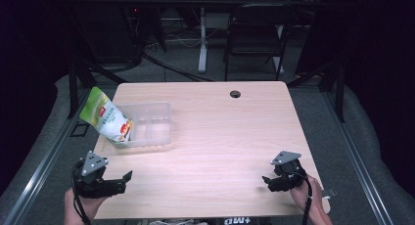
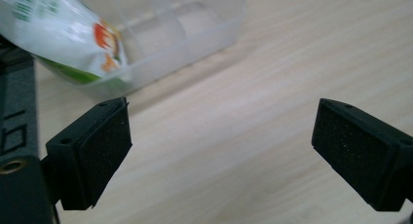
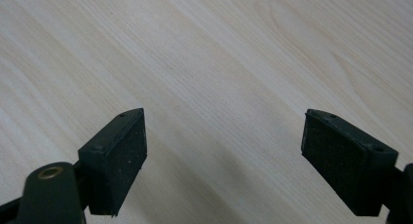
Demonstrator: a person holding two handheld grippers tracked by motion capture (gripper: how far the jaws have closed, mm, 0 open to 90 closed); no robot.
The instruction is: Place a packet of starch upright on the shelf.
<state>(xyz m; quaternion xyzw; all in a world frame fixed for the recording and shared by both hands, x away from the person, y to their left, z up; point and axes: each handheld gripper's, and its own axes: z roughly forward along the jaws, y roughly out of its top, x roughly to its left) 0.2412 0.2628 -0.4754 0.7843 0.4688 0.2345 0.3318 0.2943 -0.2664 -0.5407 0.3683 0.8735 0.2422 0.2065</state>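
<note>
A wooden table (image 1: 220,132) with a dark chair (image 1: 254,36) standing behind it.

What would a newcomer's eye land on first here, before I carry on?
Most likely the green and white snack bag, leaning tilted over the near-left corner of the clear plastic tray at the table's left side. After that, the left gripper and right gripper near the front edge, both with jaws wide and nothing between them.

A pale wooden table (image 1: 220,132) carries a clear plastic tray (image 1: 151,127) at its left side, far from the near edge.
</note>
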